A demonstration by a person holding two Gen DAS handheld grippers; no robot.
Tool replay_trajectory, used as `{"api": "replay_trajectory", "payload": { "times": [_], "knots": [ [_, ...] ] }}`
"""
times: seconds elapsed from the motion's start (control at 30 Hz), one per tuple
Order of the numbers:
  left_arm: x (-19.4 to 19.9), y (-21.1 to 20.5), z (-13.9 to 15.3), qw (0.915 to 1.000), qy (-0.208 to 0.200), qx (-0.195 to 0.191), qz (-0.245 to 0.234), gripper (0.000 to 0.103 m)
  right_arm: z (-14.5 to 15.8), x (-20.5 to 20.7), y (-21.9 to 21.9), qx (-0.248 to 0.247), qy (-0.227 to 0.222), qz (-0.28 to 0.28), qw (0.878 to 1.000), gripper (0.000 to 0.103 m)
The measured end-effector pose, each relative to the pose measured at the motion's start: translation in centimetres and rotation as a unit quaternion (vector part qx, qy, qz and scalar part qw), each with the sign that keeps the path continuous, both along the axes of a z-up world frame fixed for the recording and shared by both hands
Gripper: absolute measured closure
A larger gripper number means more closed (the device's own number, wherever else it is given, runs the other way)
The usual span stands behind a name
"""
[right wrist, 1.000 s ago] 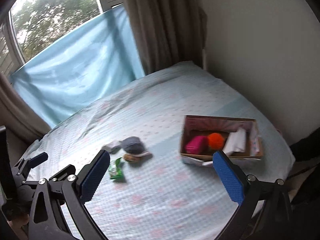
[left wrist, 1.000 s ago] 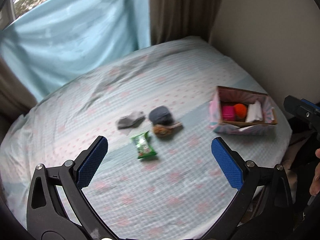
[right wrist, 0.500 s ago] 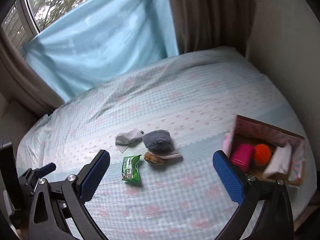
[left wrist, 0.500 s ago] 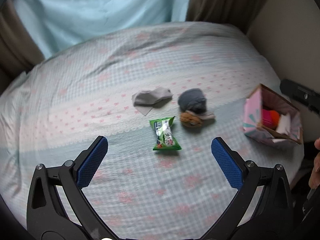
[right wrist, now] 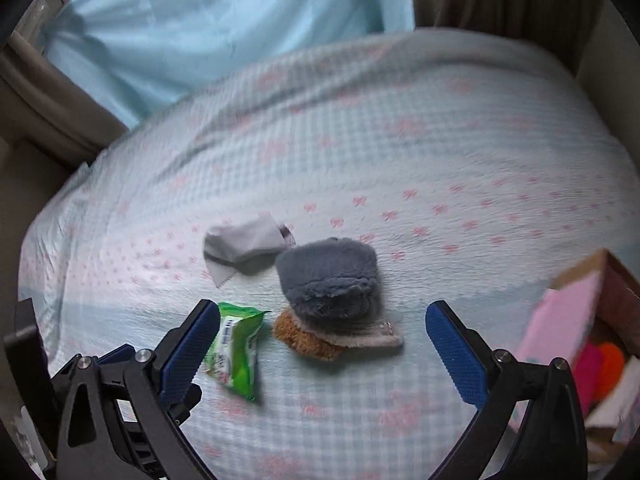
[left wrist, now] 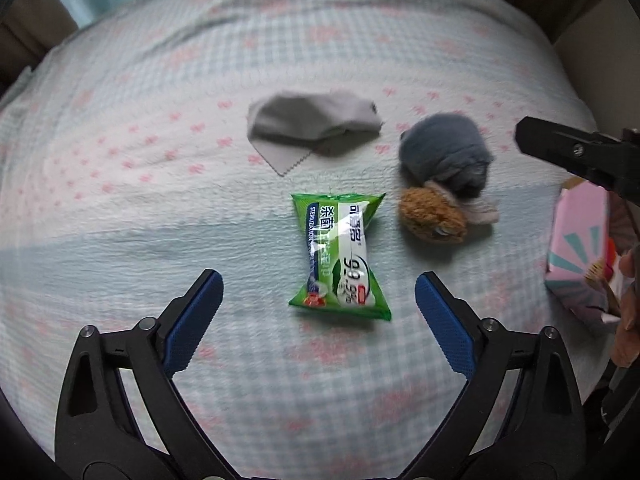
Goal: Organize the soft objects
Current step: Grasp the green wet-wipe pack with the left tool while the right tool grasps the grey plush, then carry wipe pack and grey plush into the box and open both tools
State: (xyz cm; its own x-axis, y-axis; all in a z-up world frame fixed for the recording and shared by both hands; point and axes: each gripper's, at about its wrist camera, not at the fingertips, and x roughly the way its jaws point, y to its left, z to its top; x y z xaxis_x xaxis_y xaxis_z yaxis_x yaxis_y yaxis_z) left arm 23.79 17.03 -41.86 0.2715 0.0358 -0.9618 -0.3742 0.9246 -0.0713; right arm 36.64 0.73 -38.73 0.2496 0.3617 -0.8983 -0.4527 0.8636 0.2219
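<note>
Left tool (left wrist: 318,300) hangs over the bed (left wrist: 160,80), jaws wide but closing, nothing pressed between them; the green packet (left wrist: 340,256) lies just ahead of its tips. Right tool (right wrist: 322,334) is spread wide and empty (brown plush (right wrist: 304,336) under a grey plush (right wrist: 328,276) sits between its tips). A grey cloth (left wrist: 312,122) lies beyond, a pink box (right wrist: 580,336) to the right

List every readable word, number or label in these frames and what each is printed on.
"STERILIZATION": white letters along the blue edge strip of the green wipes packet.
"99.9%": large figures on the packet's white panel.
Chinese characters on the packet: partly glared, not reliably readable.
In the right wrist view the packet's print is too blurred to read.
Pink box: pattern only, no text visible.
</note>
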Motion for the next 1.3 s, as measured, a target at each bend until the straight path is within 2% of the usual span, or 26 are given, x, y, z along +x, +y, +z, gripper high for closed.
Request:
{"api": "replay_trajectory", "payload": {
  "times": [0.27, 0.3, 0.4, 0.5, 0.57, 0.6, 0.83, 1.03, 1.3],
  "knots": [
    [2.8, -0.2, -4.6, 0.9997, 0.024, -0.004, 0.004, 0.013, -6.4, 3.1, 2.2, -0.016, 0.046, 0.03, 0.998, 0.001],
    [3.0, -0.2, -4.9, 0.9996, 0.027, -0.004, 0.005, 0.017, -6.8, 3.3, 2.5, -0.018, 0.048, 0.033, 0.998, 0.001],
    [3.6, -0.1, -6.3, 0.9989, 0.044, -0.014, 0.006, 0.037, -8.1, 4.1, 3.1, -0.021, 0.056, 0.04, 0.997, 0.004],
    [3.8, 0.0, -7.4, 0.998, 0.059, -0.02, 0.007, 0.048, -9.1, 4.7, 3.5, -0.022, 0.074, 0.044, 0.996, 0.02],
    [3.9, -0.2, -7.6, 0.9977, 0.064, -0.019, 0.004, 0.059, -9.4, 4.9, 3.5, -0.022, 0.075, 0.042, 0.996, 0.024],
    [3.9, -0.3, -7.7, 0.9977, 0.065, -0.016, 0.002, 0.063, -9.3, 4.9, 3.4, -0.02, 0.075, 0.04, 0.996, 0.028],
    [3.8, -0.5, -7.3, 0.9977, 0.064, -0.022, 0.008, 0.066, -9.0, 4.9, 2.9, -0.023, 0.068, 0.03, 0.997, 0.048],
    [3.0, -0.2, -5.5, 0.9985, 0.053, -0.012, 0.001, 0.067, -7.6, 4.3, 2.6, -0.026, 0.053, 0.034, 0.998, 0.053],
    [1.5, 0.0, -0.4, 0.9998, 0.02, 0.001, -0.005, 0.067, -2.1, 2.4, 1.0, -0.007, 0.017, 0.019, 1.0, 0.053]
  ]
}}
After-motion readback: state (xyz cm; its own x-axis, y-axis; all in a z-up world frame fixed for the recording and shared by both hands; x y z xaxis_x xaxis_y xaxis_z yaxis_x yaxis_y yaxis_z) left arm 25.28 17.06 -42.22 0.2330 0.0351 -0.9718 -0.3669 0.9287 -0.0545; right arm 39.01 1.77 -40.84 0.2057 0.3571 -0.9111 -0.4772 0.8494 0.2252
